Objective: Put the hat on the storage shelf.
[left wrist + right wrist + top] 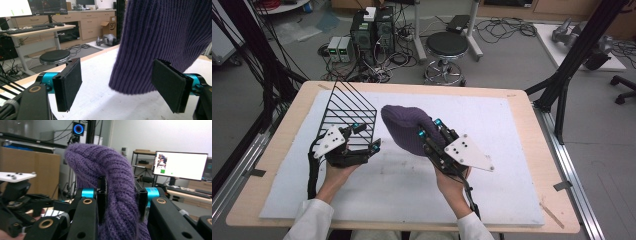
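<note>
One box point(109, 24) reads "SF".

"SF" logo, printed on cardboard box point(109, 23)

Wire rack point(348, 112) blocks the far left; white mat point(512, 125) right lies open.

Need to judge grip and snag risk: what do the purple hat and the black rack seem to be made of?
The purple knit hat, pinched in the right gripper, looks like soft ribbed yarn, wool or acrylic: visible knit rows, matte and fuzzy. The black wire rack looks like thin metal rods with a dark, possibly painted coating: straight, stiff bars in an open grid.
</note>
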The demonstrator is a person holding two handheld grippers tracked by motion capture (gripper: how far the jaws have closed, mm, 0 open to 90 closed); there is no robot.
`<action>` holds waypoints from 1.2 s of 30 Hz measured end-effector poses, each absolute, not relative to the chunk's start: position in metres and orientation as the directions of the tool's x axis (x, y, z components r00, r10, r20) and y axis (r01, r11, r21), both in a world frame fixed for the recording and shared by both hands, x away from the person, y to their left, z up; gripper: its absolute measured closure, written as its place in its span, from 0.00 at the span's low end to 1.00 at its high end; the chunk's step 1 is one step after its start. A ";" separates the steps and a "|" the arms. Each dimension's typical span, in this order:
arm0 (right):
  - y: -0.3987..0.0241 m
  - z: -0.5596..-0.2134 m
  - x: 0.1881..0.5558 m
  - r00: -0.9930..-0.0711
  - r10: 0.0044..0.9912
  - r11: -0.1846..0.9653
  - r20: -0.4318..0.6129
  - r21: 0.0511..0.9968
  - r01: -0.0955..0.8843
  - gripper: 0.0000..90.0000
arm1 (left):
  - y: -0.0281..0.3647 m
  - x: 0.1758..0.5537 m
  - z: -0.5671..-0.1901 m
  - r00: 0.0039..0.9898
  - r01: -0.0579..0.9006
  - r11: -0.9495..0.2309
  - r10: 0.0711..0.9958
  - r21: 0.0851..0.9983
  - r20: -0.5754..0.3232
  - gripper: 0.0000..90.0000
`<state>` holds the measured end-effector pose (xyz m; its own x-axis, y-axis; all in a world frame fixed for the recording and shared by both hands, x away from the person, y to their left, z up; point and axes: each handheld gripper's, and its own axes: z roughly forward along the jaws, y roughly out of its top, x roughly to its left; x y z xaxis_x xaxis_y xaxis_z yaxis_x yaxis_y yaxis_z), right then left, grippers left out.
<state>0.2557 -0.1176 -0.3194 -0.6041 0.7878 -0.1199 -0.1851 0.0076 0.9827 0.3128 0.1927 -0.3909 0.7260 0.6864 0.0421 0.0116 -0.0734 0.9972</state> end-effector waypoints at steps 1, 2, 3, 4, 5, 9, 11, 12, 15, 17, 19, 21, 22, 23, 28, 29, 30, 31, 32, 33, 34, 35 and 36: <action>-0.115 -0.319 0.255 -0.611 0.782 0.010 -0.124 0.982 -0.187 0.80 | 0.193 0.313 -0.391 0.727 0.012 -0.075 0.685 0.997 0.043 0.28; -0.113 -0.319 0.254 -0.619 0.776 0.010 -0.126 0.982 -0.188 0.80 | 0.194 0.313 -0.391 0.730 0.013 -0.077 0.682 0.997 0.043 0.28; -0.112 -0.318 0.253 -0.626 0.769 0.011 -0.129 0.982 -0.189 0.80 | 0.194 0.313 -0.391 0.737 0.013 -0.075 0.675 0.997 0.041 0.28; -0.110 -0.318 0.252 -0.631 0.764 0.013 -0.133 0.981 -0.191 0.80 | 0.194 0.313 -0.391 0.742 0.012 -0.082 0.669 0.997 0.046 0.28; -0.108 -0.318 0.251 -0.637 0.758 0.014 -0.138 0.981 -0.196 0.80 | 0.194 0.312 -0.391 0.747 0.009 -0.087 0.662 0.996 0.051 0.29; -0.101 -0.316 0.247 -0.666 0.730 0.019 -0.153 0.979 -0.205 0.80 | 0.192 0.308 -0.391 0.778 0.004 -0.103 0.625 0.995 0.062 0.29; -0.096 -0.316 0.244 -0.686 0.709 0.026 -0.166 0.977 -0.210 0.80 | 0.191 0.306 -0.390 0.789 0.000 -0.110 0.610 0.994 0.067 0.31; -0.094 -0.316 0.243 -0.688 0.705 0.030 -0.171 0.977 -0.212 0.80 | 0.190 0.305 -0.391 0.794 -0.002 -0.108 0.604 0.994 0.068 0.33; -0.090 -0.317 0.242 -0.694 0.698 0.037 -0.178 0.976 -0.213 0.80 | 0.191 0.305 -0.391 0.817 0.005 -0.111 0.574 0.994 0.060 0.42; -0.089 -0.318 0.242 -0.696 0.694 0.046 -0.184 0.976 -0.212 0.80 | 0.193 0.306 -0.392 0.832 0.003 -0.121 0.551 0.993 0.064 0.64; -0.088 -0.319 0.242 -0.698 0.694 0.043 -0.177 0.978 -0.205 0.79 | 0.195 0.307 -0.393 0.850 0.016 -0.124 0.525 0.992 0.052 0.84; -0.088 -0.320 0.243 -0.696 0.697 0.045 -0.174 0.979 -0.200 0.79 | 0.196 0.307 -0.393 0.849 0.027 -0.136 0.526 0.990 0.049 0.89; -0.088 -0.321 0.244 -0.696 0.698 0.044 -0.169 0.980 -0.194 0.79 | 0.196 0.307 -0.393 0.845 0.034 -0.138 0.533 0.990 0.045 0.90; -0.088 -0.323 0.246 -0.686 0.709 0.044 -0.164 0.981 -0.188 0.79 | 0.197 0.307 -0.393 0.842 0.046 -0.133 0.538 0.990 0.033 0.91; -0.087 -0.325 0.251 -0.663 0.739 0.014 -0.121 0.986 -0.164 0.79 | 0.203 0.308 -0.390 0.833 0.065 -0.110 0.553 0.992 0.007 0.92; -0.086 -0.325 0.254 -0.652 0.752 -0.002 -0.101 0.988 -0.155 0.79 | 0.204 0.308 -0.389 0.832 0.067 -0.106 0.555 0.992 0.003 0.92; -0.086 -0.325 0.254 -0.652 0.752 -0.002 -0.101 0.988 -0.155 0.79 | 0.206 0.308 -0.387 0.829 0.068 -0.107 0.559 0.992 0.003 0.92; -0.086 -0.325 0.255 -0.651 0.754 -0.013 -0.087 0.989 -0.146 0.79 | 0.208 0.308 -0.385 0.830 0.070 -0.112 0.557 0.991 0.004 0.92; -0.085 -0.325 0.257 -0.647 0.759 -0.023 -0.072 0.990 -0.137 0.79 | 0.210 0.308 -0.381 0.831 0.067 -0.120 0.556 0.991 0.011 0.92; -0.084 -0.324 0.258 -0.641 0.765 -0.030 -0.066 0.990 -0.138 0.79 | 0.213 0.307 -0.377 0.831 0.065 -0.121 0.556 0.990 0.013 0.92; -0.084 -0.323 0.259 -0.636 0.769 -0.032 -0.063 0.990 -0.137 0.79 | 0.216 0.307 -0.373 0.831 0.065 -0.120 0.556 0.991 0.013 0.92; -0.082 -0.320 0.261 -0.629 0.775 -0.037 -0.058 0.990 -0.137 0.79 | 0.219 0.307 -0.369 0.830 0.067 -0.116 0.558 0.991 0.010 0.92; -0.082 -0.320 0.261 -0.629 0.775 -0.037 -0.058 0.990 -0.137 0.79 | 0.222 0.308 -0.365 0.831 0.070 -0.113 0.557 0.991 0.004 0.92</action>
